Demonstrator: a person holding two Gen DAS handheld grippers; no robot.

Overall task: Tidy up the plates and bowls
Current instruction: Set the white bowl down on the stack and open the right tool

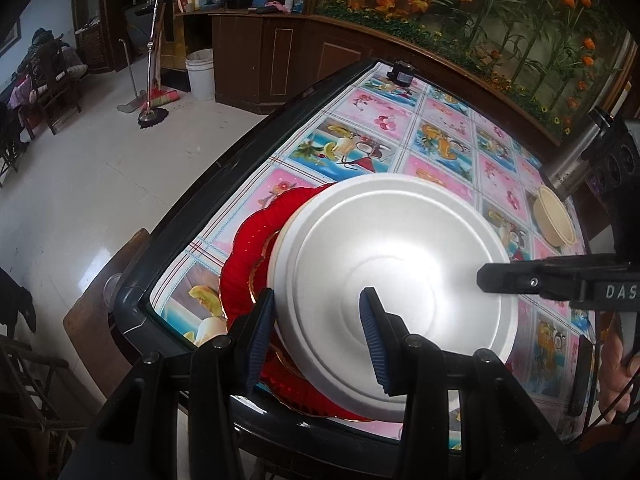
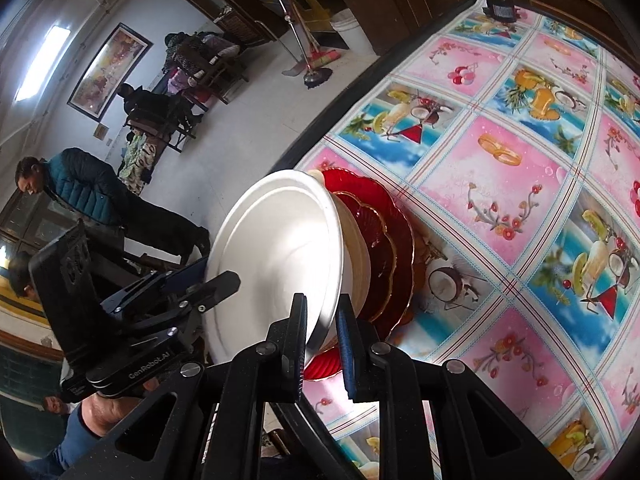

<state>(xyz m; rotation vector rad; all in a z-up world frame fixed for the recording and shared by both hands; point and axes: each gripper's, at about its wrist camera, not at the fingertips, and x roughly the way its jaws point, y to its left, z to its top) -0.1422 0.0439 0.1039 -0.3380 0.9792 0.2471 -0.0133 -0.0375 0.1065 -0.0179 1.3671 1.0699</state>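
Two handheld grippers clamp a white foam bowl (image 1: 394, 292), held upside down just above a red scalloped glass plate (image 1: 244, 248) near the corner of the table's fruit-print oilcloth (image 2: 500, 168). The left gripper (image 1: 318, 320) pinches the bowl's near rim; the right gripper (image 2: 322, 344) grips its opposite edge. A beige bowl (image 1: 554, 216) sits well beyond the white bowl.

The white plate (image 1: 400, 272) sits over a shiny red plate (image 1: 256, 240) with a thin gold edge, and under them the tablecloth (image 2: 500, 168) has pink squares with cherries and flowers and blue squares with fruit drinks, inside a black table edge (image 1: 192, 200).
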